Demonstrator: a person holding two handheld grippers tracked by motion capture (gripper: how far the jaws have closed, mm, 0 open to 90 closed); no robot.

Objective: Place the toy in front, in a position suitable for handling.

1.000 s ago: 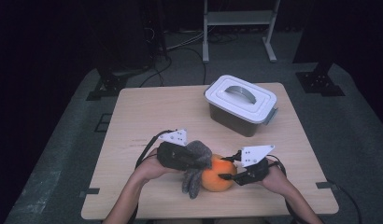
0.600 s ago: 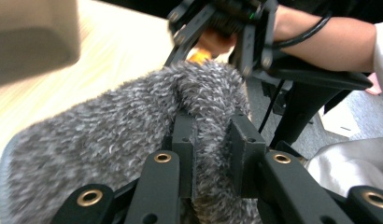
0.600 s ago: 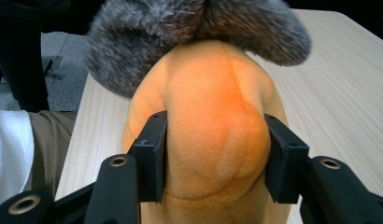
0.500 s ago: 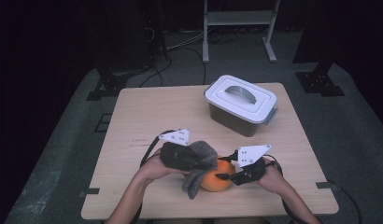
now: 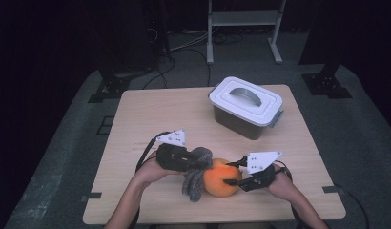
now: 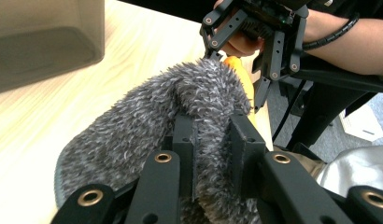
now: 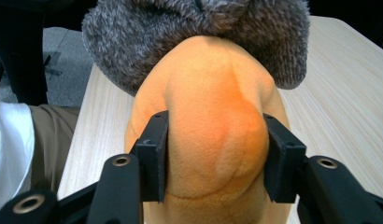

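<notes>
Pale wood tabletop (image 5: 150, 114), light grain, is carrying every item listed, entered from left to right.

Left claw (image 5: 196, 164): black, grey three-cornered plate on top, is sitting in the person's left hand (image 5: 148, 172) near the front edge. Its jaws are pinching tight on a fold of the grey fuzzy cloth (image 5: 196, 179); in the left gripper view the claw (image 6: 213, 140) is gripping the cloth (image 6: 133, 135) with pile bulging above and below both jaws.

Grey fuzzy cloth: shaggy knit, is draping over the left side of the orange plush toy (image 5: 222, 177) and hanging down onto the tabletop beside it. In the right gripper view the cloth (image 7: 255, 32) is capping the far end of the toy (image 7: 208, 116).

Orange plush toy: rounded, soft, is lying at front centre between the two claws, touching the cloth.

Right claw (image 5: 229, 172): is sitting in the right hand (image 5: 279, 183), jaws standing partway apart and pressing on both flanks of the toy; the right gripper view is showing the claw (image 7: 213, 158) denting the plush.

Lidded container (image 5: 246, 107): white lid with handle, dark body, is standing well apart toward the far right.
</notes>
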